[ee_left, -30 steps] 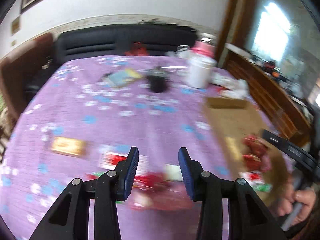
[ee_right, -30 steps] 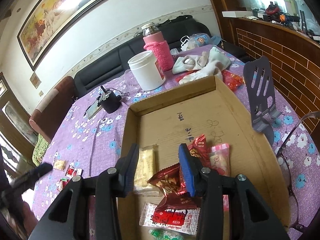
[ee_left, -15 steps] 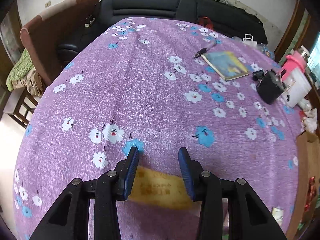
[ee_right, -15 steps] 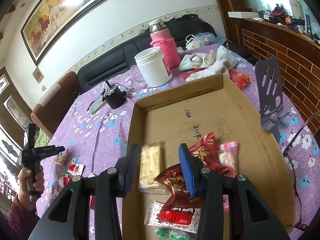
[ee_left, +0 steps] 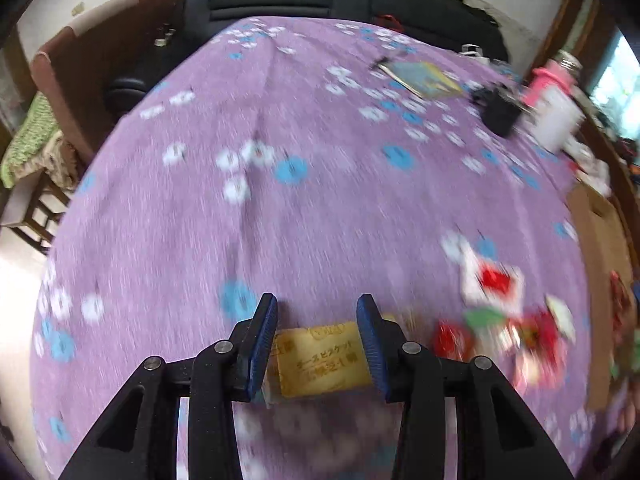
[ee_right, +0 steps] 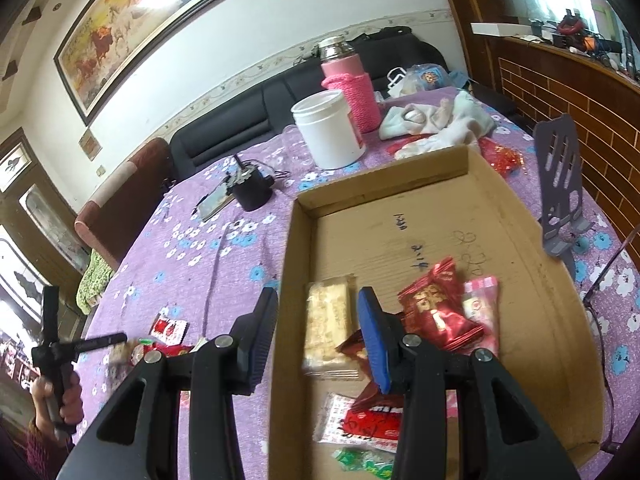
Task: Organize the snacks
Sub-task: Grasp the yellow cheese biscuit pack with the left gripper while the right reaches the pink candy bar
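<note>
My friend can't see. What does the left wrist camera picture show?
The left gripper sits around a yellow snack packet on the purple flowered tablecloth, one blue finger on each side. More snacks lie blurry to the right, near the cardboard tray.

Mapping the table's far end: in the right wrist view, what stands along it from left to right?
Black cup → white jar → pink flask → white cloth → grey stand.

A flat yellow biscuit packet [ee_left: 320, 360] lies between the left tongs [ee_left: 317, 344].
</note>
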`<state>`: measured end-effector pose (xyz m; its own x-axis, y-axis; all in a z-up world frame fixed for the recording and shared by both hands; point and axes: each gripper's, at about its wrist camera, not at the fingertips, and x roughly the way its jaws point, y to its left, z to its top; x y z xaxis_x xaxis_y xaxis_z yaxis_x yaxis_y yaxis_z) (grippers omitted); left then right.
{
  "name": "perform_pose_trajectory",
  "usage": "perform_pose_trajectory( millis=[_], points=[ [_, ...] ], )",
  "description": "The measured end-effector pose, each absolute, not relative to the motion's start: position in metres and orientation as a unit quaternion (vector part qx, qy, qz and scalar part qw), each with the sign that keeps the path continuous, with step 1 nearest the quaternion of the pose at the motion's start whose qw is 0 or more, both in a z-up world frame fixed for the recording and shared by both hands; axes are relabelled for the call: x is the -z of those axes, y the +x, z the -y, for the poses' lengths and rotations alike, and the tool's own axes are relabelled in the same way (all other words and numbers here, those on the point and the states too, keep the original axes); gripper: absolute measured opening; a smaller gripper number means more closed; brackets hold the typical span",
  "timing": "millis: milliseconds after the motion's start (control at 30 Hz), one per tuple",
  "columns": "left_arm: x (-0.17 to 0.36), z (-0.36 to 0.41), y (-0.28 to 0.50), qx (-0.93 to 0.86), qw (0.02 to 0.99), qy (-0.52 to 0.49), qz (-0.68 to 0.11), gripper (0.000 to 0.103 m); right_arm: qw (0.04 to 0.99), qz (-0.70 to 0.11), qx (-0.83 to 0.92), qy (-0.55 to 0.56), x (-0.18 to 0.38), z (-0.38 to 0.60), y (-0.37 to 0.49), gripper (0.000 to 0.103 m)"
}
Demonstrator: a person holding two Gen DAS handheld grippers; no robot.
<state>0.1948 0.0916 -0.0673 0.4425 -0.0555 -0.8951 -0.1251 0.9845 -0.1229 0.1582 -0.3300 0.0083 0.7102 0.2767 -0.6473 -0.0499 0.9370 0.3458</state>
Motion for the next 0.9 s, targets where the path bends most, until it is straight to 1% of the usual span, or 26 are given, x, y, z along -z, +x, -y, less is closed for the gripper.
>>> perform_pose_trajectory(
  millis=[133,167,200,300,333,367,500,600,633,700,733,767,800,867,900],
  points=[
    [0.064,-0.082,0.156,0.033,0.844,-0.074,-0.531,0.044,0.911,-0.367,-0.12,0.143,-0.01,0.316,0.154,0.041],
    [0.062,-0.08,0.15,0.048,0.844,-0.069,-0.53,0.046,0.91,-0.368,-0.129,0.138,-0.01,0.31,0.153,0.041],
    [0.058,-0.077,0.141,0.063,0.845,-0.06,-0.527,0.048,0.909,-0.37,-0.138,0.134,-0.01,0.305,0.152,0.041],
    [0.048,-0.069,0.122,0.089,0.86,-0.017,-0.503,0.062,0.904,-0.376,-0.16,0.126,-0.008,0.292,0.15,0.041],
    [0.046,-0.067,0.12,0.088,0.863,-0.003,-0.497,0.072,0.903,-0.376,-0.163,0.125,-0.008,0.29,0.149,0.041],
    [0.046,-0.066,0.118,0.088,0.866,0.009,-0.493,0.074,0.902,-0.377,-0.168,0.124,-0.007,0.287,0.149,0.041],
    [0.054,-0.059,0.123,0.091,0.867,0.049,-0.488,0.074,0.9,-0.38,-0.178,0.116,-0.005,0.28,0.148,0.041],
    [0.07,-0.052,0.129,0.094,0.857,0.08,-0.5,0.074,0.895,-0.385,-0.192,0.113,-0.003,0.274,0.148,0.041],
    [0.073,-0.049,0.13,0.09,0.857,0.09,-0.5,0.076,0.893,-0.387,-0.199,0.113,-0.002,0.272,0.147,0.041],
    [0.074,-0.05,0.132,0.087,0.861,0.085,-0.494,0.076,0.888,-0.392,-0.214,0.11,0.0,0.266,0.146,0.041],
    [0.074,-0.051,0.133,0.08,0.863,0.081,-0.493,0.072,0.886,-0.393,-0.221,0.107,0.0,0.262,0.145,0.041],
    [0.074,-0.051,0.133,0.066,0.866,0.076,-0.49,0.062,0.882,-0.396,-0.232,0.105,0.001,0.257,0.144,0.041],
    [0.073,-0.052,0.134,0.053,0.867,0.068,-0.491,0.057,0.877,-0.4,-0.245,0.105,0.002,0.253,0.143,0.042],
    [0.072,-0.053,0.135,0.034,0.866,0.048,-0.497,0.048,0.868,-0.407,-0.266,0.102,0.003,0.242,0.141,0.046],
    [0.072,-0.052,0.135,0.022,0.864,0.04,-0.501,0.045,0.865,-0.411,-0.272,0.097,0.004,0.236,0.141,0.049]
  ],
)
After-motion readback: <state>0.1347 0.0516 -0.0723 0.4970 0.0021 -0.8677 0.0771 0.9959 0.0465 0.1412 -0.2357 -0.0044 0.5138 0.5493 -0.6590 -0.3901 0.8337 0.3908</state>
